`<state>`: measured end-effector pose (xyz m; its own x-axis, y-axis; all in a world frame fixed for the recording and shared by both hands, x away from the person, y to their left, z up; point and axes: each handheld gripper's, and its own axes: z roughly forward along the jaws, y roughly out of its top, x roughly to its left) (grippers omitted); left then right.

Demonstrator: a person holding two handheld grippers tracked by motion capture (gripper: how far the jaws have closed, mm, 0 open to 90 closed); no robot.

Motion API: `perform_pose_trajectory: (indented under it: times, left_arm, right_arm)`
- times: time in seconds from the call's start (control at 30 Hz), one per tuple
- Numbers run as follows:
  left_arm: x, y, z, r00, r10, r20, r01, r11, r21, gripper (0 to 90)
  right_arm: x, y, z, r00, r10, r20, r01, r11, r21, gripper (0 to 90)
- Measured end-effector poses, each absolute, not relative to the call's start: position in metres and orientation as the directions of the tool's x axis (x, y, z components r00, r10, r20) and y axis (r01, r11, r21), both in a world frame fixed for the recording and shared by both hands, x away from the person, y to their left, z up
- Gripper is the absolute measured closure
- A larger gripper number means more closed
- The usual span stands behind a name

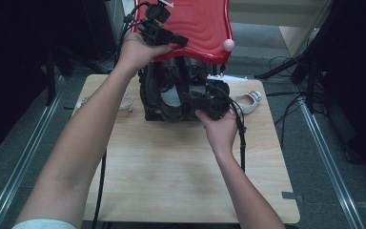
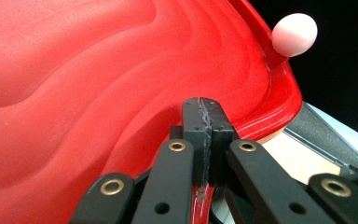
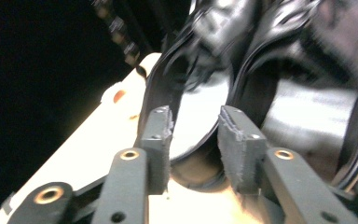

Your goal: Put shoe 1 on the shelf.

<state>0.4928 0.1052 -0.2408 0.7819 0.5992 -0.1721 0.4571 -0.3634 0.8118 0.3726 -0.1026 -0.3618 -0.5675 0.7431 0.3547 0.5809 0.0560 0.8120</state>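
High view showed the left gripper (image 1: 164, 32) raised at the far side of the wooden table (image 1: 171, 167), clamped on the near edge of a red lid (image 1: 198, 24) tipped up over a dark box (image 1: 181, 95) packed with black shoes (image 1: 171, 98), while the right gripper (image 1: 209, 100) reached in at the box's right side; a pale flat shoe (image 1: 248, 101) lay just beside the box. If the thin rim slid out of that pinch, the lid would probably drop onto the right hand (image 1: 221, 129) and the shoes. Left gripper view showed its fingers (image 2: 207, 135) shut tight on the lid's lip, the lid (image 2: 98, 84) being glossy moulded plastic with wavy ridges and a smooth pink knob (image 2: 294, 33) at its corner, so the hold looked slippery. Right gripper view was blurred, yet the ribbed pads (image 3: 235, 140) stood apart with nothing pressed between them, straddling the curved rim of a shiny black leather shoe (image 3: 200, 112) with a grey lining; closing off-centre might crush or snag that soft collar.
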Motion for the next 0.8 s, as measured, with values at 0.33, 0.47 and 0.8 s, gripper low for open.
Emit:
perform_pose_trajectory:
  times: [0.33, 0.47, 0.8]
  left_arm:
    - [0.493, 0.105, -0.241, 0.781, 0.601, -0.172, 0.458, -0.363, 0.811, 89.9]
    - [0.492, 0.105, -0.241, 0.781, 0.601, -0.172, 0.457, -0.361, 0.813, 89.9]
    - [0.492, 0.105, -0.241, 0.780, 0.603, -0.169, 0.454, -0.358, 0.816, 89.8]
  right_arm:
    - [0.345, -0.104, -0.391, -0.650, 0.674, 0.351, 0.578, 0.138, 0.805, 70.6]
    - [0.344, -0.101, -0.410, -0.662, 0.667, 0.341, 0.585, 0.176, 0.792, 74.5]
    - [0.350, -0.092, -0.454, -0.654, 0.685, 0.320, 0.600, 0.212, 0.772, 90.0]
